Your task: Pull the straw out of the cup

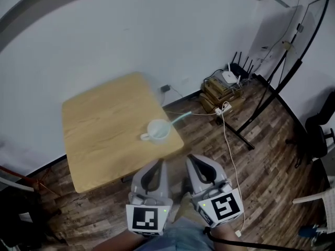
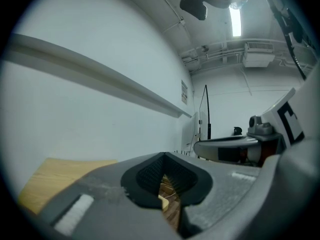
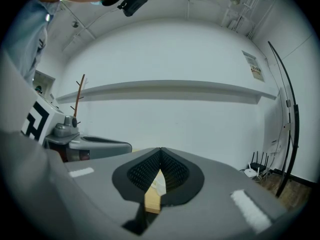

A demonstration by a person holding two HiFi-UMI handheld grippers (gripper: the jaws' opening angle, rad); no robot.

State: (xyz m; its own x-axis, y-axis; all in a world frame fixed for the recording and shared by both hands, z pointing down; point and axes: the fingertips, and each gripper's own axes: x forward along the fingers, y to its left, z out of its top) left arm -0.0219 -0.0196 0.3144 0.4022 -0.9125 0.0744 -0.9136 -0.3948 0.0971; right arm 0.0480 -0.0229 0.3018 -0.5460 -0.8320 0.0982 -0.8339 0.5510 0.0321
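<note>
A white cup (image 1: 157, 129) with a handle stands near the right front corner of the wooden table (image 1: 104, 135). A pale teal straw (image 1: 180, 118) leans out of it to the right, past the table's edge. Both grippers are held low in the head view, in front of the table and apart from the cup. My left gripper (image 1: 156, 163) (image 2: 164, 159) is shut with nothing in it. My right gripper (image 1: 191, 159) (image 3: 161, 151) is also shut and empty. Through its jaws' lower gap, the right gripper view shows the table edge and a bit of the cup (image 3: 159, 185).
The table stands against a white wall. On the wood floor to its right lie a power strip (image 1: 222, 109) with white cables, a router (image 1: 230, 76) on stacked boxes, and a black stand's leg (image 1: 251, 120). A chair (image 1: 322, 124) sits at the far right.
</note>
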